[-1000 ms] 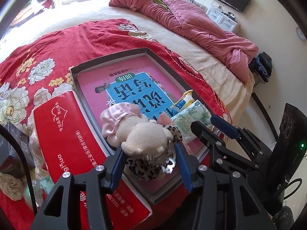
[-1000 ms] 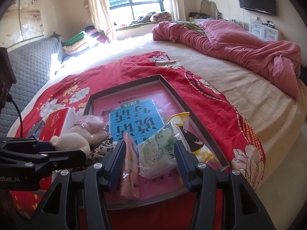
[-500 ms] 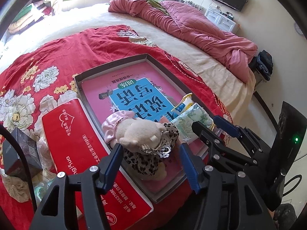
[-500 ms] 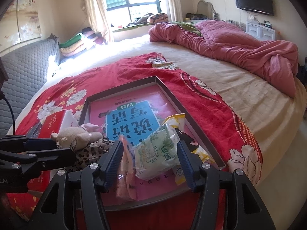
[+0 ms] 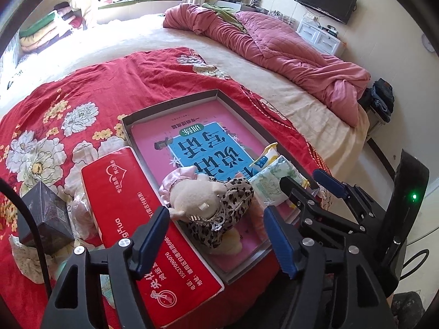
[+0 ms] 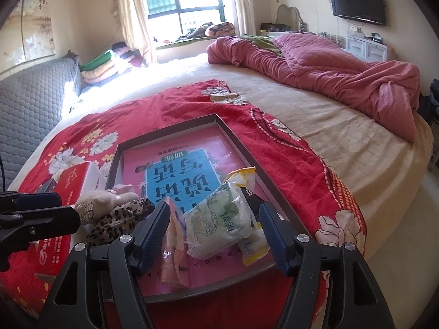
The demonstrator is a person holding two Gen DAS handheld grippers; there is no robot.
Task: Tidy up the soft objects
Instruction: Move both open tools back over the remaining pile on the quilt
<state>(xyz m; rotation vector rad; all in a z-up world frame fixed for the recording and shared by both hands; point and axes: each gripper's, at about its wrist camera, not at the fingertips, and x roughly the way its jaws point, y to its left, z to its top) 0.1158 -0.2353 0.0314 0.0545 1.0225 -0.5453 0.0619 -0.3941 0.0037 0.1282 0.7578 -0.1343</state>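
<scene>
A beige plush toy (image 5: 203,205) in a leopard-print dress lies in the near left corner of a shallow grey tray (image 5: 175,103); it also shows in the right wrist view (image 6: 109,208). My left gripper (image 5: 216,241) is open and empty, just behind the toy. A white-green tissue pack (image 6: 222,224) lies in the tray with a yellow-white packet (image 6: 241,176) and a pink packet (image 6: 175,257). My right gripper (image 6: 214,233) is open, its fingers either side of the tissue pack, not gripping.
A pink-and-blue book (image 5: 203,142) lines the tray floor. A red tissue box (image 5: 142,219) lies left of the tray, a dark box (image 5: 46,213) beyond it. The tray sits on a red floral cloth (image 5: 82,90). A pink quilt (image 6: 329,68) is bunched at the bed's far right.
My left gripper let go of the plush toy, opened wide and drew back; the toy now lies in the tray. The right gripper opened slightly and barely moved.
</scene>
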